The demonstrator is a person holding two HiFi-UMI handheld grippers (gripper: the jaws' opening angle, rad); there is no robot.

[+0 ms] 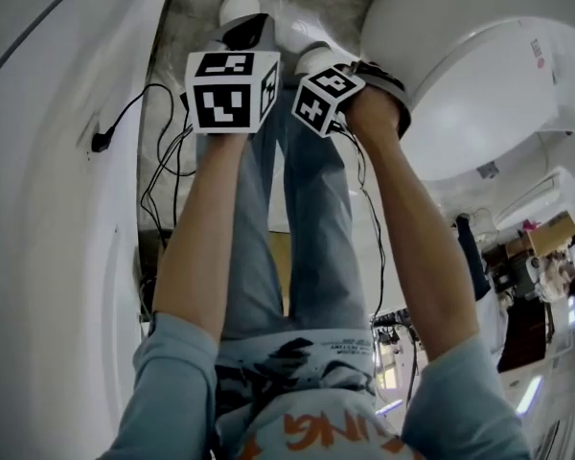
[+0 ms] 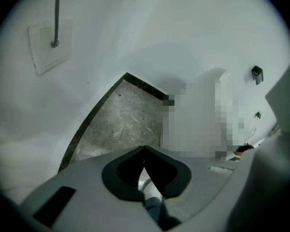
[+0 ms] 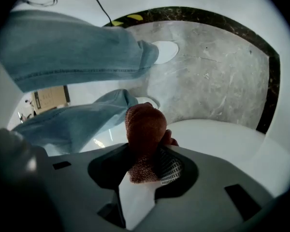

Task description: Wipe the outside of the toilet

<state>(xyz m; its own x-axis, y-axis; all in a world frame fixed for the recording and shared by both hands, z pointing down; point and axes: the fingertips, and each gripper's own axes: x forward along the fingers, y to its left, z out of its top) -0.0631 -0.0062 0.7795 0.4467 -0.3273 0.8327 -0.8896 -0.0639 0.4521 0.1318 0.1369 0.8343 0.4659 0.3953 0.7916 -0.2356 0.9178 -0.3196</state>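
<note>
The white toilet (image 1: 479, 65) fills the upper right of the head view, and its rounded top (image 3: 222, 139) lies just beyond the right jaws in the right gripper view. My right gripper (image 3: 147, 161) is shut on a reddish-brown wiping cloth (image 3: 145, 127), bunched up and sticking out past the fingertips, close above the toilet surface. In the head view the right gripper (image 1: 328, 96) hangs beside the toilet's left edge; the cloth is hidden there. The left gripper (image 1: 241, 34) is held next to it over the floor. Its jaws (image 2: 145, 161) meet at the tips with nothing between them.
Grey marble floor (image 2: 121, 124) with a dark border runs between curved white walls. A wall socket (image 2: 50, 45) with a cable is at the left, and black cables (image 1: 163, 161) trail down. The person's jeans legs (image 3: 77, 47) and white shoe (image 3: 165, 51) stand beside the toilet.
</note>
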